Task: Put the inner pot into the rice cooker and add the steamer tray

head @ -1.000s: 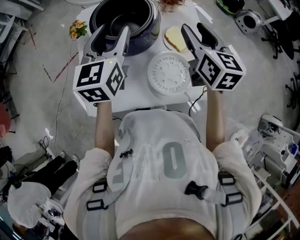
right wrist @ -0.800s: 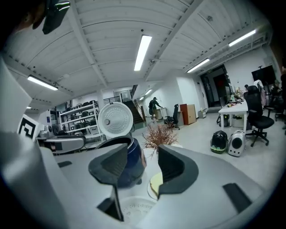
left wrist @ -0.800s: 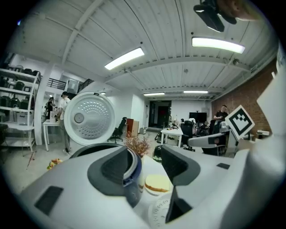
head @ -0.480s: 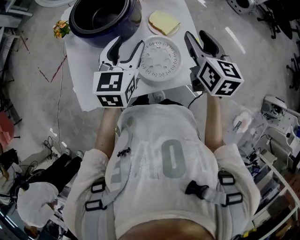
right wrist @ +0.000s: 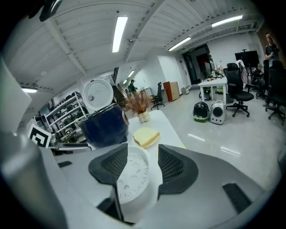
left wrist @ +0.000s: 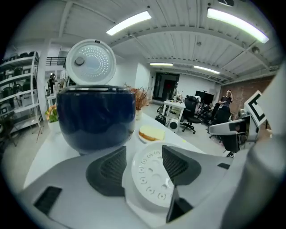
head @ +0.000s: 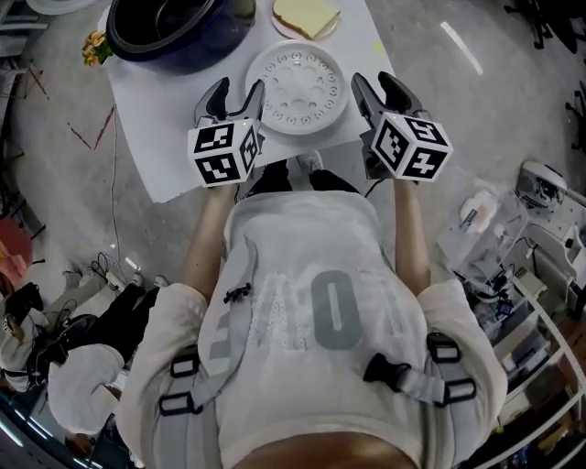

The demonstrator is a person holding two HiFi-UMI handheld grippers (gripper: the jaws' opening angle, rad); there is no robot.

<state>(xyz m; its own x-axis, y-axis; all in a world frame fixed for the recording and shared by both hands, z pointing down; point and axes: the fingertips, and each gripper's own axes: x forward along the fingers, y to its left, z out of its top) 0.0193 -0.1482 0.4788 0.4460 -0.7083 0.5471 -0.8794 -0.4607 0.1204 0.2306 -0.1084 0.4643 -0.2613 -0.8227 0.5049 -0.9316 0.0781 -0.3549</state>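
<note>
Rice cooker [head: 165,27], dark blue and the biggest thing on the white table [head: 174,119], stands at the far left corner with its round lid [left wrist: 90,62] tipped up and back; its inside looks dark, and whether the inner pot is seated in it I cannot tell. White steamer tray [head: 298,87], round and dotted with holes, lies flat on the table near the person, to the right of the cooker and apart from it. The left gripper [head: 236,92] sits at the tray's near left edge and the right gripper [head: 375,87] just off its near right edge, both pointing away from the person and slanting down. In the left gripper view the left gripper's [left wrist: 143,167] jaws stand apart (they have just been opening), with the tray [left wrist: 152,179] showing in the gap and no pad pressing on it. In the right gripper view the right gripper's [right wrist: 143,165] jaws are likewise spread, the tray [right wrist: 132,179] seen between them, ungripped. Beyond the tray a slice of bread [head: 307,14] rests on a small plate. A little bunch of flowers [head: 94,44] sits at the cooker's left.
</note>
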